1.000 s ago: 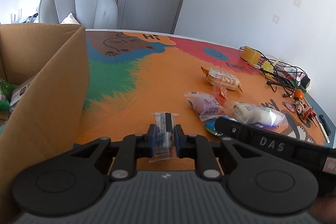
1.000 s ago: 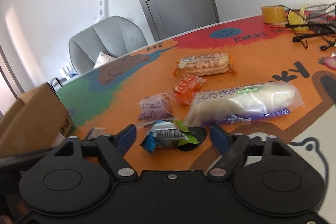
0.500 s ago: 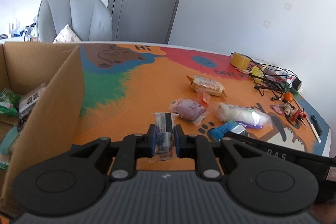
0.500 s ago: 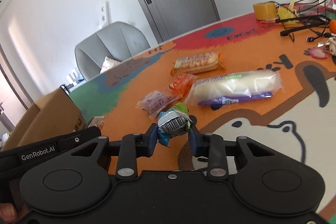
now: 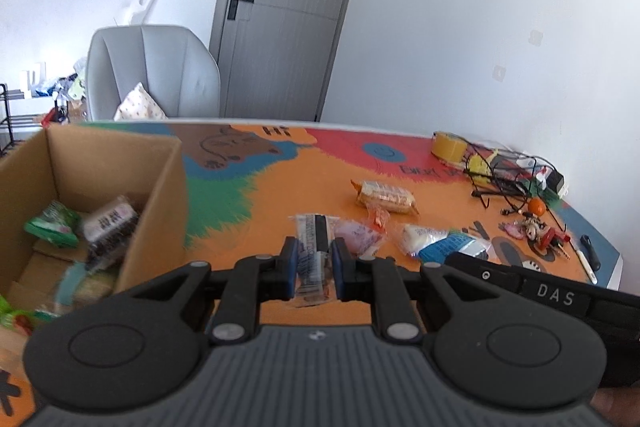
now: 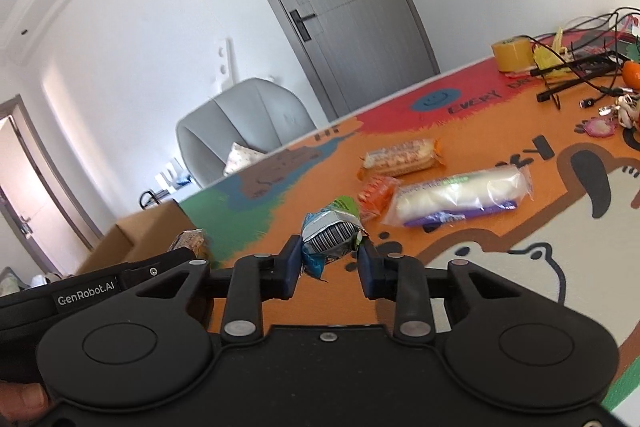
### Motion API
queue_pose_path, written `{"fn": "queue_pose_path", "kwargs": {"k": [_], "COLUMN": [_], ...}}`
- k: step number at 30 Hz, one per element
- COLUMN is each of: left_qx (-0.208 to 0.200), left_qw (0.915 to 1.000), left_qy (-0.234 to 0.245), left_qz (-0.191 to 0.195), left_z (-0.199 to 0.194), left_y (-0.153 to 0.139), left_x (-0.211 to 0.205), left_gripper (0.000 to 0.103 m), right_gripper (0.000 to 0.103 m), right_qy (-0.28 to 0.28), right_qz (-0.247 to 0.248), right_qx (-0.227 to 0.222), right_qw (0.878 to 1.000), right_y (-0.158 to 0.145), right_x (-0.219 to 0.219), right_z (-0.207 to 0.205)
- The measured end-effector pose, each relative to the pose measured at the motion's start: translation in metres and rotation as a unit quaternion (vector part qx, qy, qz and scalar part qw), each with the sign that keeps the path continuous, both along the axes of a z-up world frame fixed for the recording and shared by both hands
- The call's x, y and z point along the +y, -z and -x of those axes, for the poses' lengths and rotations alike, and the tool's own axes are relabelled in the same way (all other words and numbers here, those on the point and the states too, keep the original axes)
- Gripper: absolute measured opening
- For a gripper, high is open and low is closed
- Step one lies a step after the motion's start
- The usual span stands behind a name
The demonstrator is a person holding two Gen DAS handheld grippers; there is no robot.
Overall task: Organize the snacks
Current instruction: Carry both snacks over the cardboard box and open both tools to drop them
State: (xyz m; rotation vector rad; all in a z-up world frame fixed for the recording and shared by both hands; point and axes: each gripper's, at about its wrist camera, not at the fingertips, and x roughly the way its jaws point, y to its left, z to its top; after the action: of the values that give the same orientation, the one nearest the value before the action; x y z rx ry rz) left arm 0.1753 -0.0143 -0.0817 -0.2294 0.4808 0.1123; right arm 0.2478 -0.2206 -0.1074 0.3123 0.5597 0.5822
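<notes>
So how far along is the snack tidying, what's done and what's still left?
Several packets already lie in the cardboard box. In hand: the left gripper pinches a clear packet, and the right gripper a blue-green one. Left on the table: the biscuit pack, orange packet, white cake roll and pink packet.

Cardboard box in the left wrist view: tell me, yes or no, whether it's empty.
No, the cardboard box already holds several snack packets, among them a green packet lying on its bottom.

Colourful table mat (image 5: 280, 195) carries cardboard box (image 5: 160, 195) at left, snack packets (image 5: 386, 195) mid-frame, and possibly tape (image 5: 448, 147) upper right.
</notes>
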Motion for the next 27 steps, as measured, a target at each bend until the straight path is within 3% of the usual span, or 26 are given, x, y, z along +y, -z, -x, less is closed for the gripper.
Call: {"fn": "queue_pose_path", "kwargs": {"k": [11, 27], "left_qx": [-0.037, -0.052], "left_qw": [0.9989, 0.9947], "left_qy": [-0.029, -0.088], "left_qz": [-0.005, 0.008], "left_z": [0.026, 0.052], "left_y": [-0.028, -0.038], "left_x": [0.028, 0.083], "left_gripper": [0.017, 0.017], "right_gripper": [0.031, 0.031], "right_qy": [-0.033, -0.095], "right_qz": [-0.004, -0.003], "right_qx": [-0.029, -0.063], "right_qw": [0.999, 0.994], "right_y": [-0.023, -0.051], "right_x": [0.032, 0.093], "right_z": [0.013, 0.027]}}
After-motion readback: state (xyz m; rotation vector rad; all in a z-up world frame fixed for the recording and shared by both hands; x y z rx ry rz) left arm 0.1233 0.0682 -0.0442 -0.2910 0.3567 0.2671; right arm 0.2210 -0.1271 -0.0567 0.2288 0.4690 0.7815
